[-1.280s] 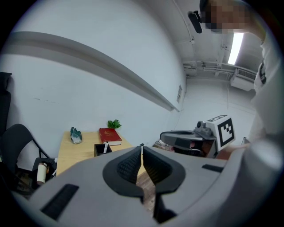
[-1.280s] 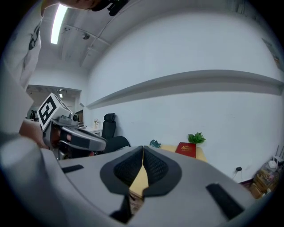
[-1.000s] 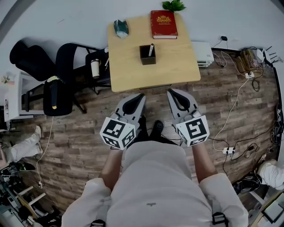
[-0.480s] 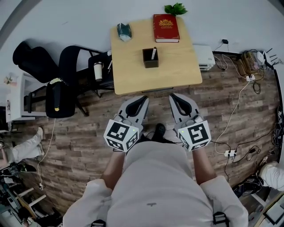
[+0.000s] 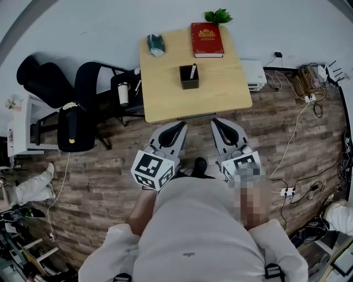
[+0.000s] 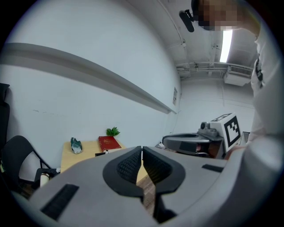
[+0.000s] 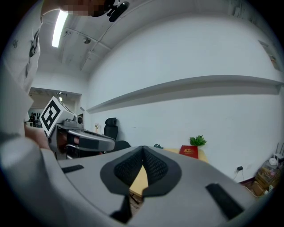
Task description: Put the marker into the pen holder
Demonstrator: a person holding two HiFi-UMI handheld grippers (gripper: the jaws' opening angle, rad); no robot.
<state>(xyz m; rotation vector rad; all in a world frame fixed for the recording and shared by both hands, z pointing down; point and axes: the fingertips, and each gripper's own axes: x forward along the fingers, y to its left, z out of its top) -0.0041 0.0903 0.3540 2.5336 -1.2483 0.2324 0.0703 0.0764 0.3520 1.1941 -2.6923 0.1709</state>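
Marker (image 5: pixel 193 71) is seen standing in the pen holder (image 5: pixel 188 80), mid-table (image 5: pixel 165 93). Red book (image 5: pixel 207 39), plant (image 5: pixel 218 16) and a teal item (image 5: pixel 156 44) are placed at the far edge, apart from the holder. Black chair (image 5: pixel 91 82) is set at the table's left, white box (image 5: pixel 254 73) at its right. Left gripper (image 5: pixel 181 126) and right gripper (image 5: pixel 216 122) are held just off the near edge, jaws pressed together on nothing. Bare wood is left between holder and near edge.

Red book (image 5: pixel 207 39), black pen holder (image 5: pixel 188 78), seemingly white marker (image 5: pixel 193 70), tan table (image 5: pixel 165 88), brown plank-patterned floor (image 5: pixel 309 143).
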